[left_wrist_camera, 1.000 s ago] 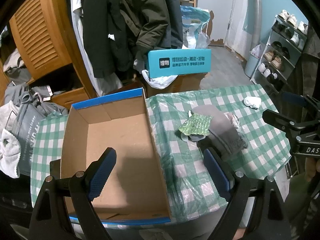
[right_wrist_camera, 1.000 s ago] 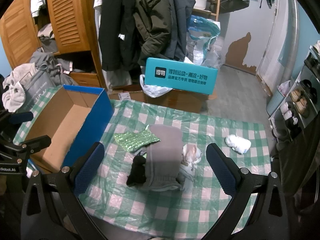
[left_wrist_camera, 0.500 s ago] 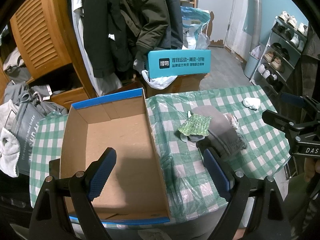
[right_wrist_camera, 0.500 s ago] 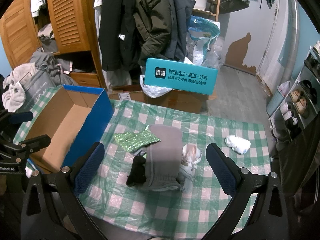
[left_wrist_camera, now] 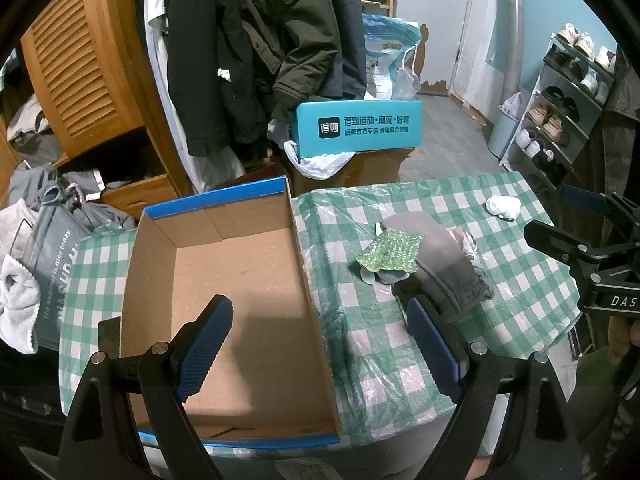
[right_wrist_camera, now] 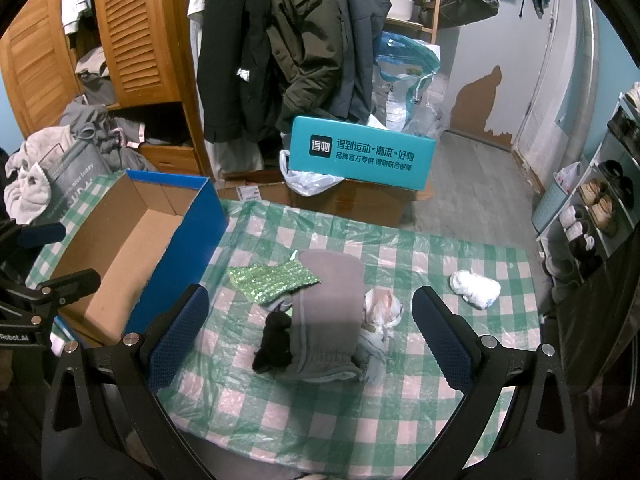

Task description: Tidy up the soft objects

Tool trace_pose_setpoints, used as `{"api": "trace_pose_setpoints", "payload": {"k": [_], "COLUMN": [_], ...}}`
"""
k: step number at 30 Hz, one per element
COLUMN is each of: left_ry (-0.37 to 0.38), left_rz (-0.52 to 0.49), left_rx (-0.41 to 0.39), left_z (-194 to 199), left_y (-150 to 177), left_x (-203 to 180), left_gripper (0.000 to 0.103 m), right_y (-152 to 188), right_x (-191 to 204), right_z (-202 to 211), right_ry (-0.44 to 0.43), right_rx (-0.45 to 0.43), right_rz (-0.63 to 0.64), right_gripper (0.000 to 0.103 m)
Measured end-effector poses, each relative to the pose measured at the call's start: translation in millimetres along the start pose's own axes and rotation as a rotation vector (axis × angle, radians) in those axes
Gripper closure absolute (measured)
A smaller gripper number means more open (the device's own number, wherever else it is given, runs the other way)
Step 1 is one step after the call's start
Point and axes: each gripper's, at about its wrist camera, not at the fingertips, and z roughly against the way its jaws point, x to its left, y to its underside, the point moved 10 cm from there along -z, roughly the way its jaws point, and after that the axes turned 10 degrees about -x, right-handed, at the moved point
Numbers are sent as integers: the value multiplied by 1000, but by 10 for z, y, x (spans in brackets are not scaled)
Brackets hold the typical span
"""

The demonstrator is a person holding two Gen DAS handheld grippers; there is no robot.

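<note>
An empty cardboard box (left_wrist_camera: 240, 276) (right_wrist_camera: 120, 248) with blue outer walls sits at the left of the green checked table (right_wrist_camera: 280, 408). A pile of soft things lies mid-table: a grey folded garment (right_wrist_camera: 326, 312) (left_wrist_camera: 444, 264), a green sequinned cloth (right_wrist_camera: 272, 280) (left_wrist_camera: 390, 254), a black item (right_wrist_camera: 274, 344) and a crumpled white piece (right_wrist_camera: 382, 306). A white bundle (right_wrist_camera: 474, 284) (left_wrist_camera: 502, 206) lies apart at the right. My left gripper (left_wrist_camera: 316, 348) is open above the box's right wall. My right gripper (right_wrist_camera: 310, 338) is open, hovering over the pile.
A teal shoebox (right_wrist_camera: 360, 154) stands on a brown carton behind the table. Hanging coats (right_wrist_camera: 304, 40) and a wooden louvred wardrobe (right_wrist_camera: 136, 32) fill the back. Clothes are heaped at the left (right_wrist_camera: 36, 172). A shoe rack (right_wrist_camera: 600, 200) stands at the right.
</note>
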Motion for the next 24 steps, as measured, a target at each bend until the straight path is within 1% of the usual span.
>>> {"api": "trace_pose_setpoints", "payload": {"k": [24], "left_ry": [5], "left_rz": [4], "left_rx": [0], "left_z": [-2], "left_y": [6], "left_x": [21], "left_gripper": [13], "right_y": [-3], "right_x": [-8], "right_z": [4], "right_ry": [2], "right_rx": [1], "right_rz": [0], "right_gripper": [2]}}
